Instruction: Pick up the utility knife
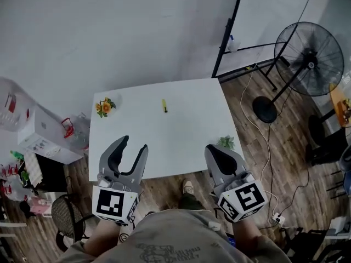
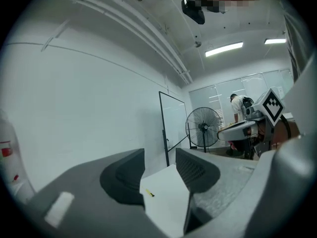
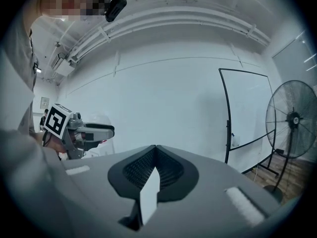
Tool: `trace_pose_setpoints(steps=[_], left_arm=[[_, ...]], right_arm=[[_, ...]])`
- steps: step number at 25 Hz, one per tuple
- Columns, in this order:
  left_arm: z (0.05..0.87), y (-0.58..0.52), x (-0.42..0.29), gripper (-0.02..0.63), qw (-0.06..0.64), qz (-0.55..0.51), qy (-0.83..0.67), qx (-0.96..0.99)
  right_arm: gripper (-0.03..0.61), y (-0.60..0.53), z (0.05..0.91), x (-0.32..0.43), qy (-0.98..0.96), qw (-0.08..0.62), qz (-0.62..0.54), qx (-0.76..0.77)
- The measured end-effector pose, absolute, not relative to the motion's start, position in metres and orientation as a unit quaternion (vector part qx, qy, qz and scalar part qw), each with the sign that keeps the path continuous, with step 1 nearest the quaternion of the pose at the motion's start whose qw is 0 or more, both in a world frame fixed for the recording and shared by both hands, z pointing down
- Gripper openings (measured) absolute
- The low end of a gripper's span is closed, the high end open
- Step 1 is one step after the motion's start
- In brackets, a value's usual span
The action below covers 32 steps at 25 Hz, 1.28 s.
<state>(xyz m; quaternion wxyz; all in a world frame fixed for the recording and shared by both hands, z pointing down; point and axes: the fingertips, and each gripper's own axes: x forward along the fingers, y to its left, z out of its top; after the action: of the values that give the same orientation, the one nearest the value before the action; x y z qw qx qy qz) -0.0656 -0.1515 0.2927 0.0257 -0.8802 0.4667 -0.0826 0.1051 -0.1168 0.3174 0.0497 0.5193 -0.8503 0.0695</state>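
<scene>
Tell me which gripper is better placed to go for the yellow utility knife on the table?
Probably the left. The left gripper has its jaws apart, and its own view frames the utility knife between them. The right gripper is shut and would have to open first.

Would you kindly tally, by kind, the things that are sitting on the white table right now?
utility knife: 1
flower ornament: 1
small green plant: 1
Total: 3
</scene>
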Motion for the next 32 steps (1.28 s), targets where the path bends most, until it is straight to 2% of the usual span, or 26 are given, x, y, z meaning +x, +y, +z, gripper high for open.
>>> trace_pose_setpoints(steps=[13,32], left_arm=[[0.292,-0.235,-0.024,0.193,0.024,-0.1,0.552,-0.828],[0.288,-0.272,-0.048,0.193,0.016,-0.096,0.534,-0.84]], right_arm=[[0.029,-0.239,0.318,0.166,-0.889,0.052,0.059,0.451],[0.029,-0.264,0.322,0.145,-0.875,0.058,0.077,0.475]])
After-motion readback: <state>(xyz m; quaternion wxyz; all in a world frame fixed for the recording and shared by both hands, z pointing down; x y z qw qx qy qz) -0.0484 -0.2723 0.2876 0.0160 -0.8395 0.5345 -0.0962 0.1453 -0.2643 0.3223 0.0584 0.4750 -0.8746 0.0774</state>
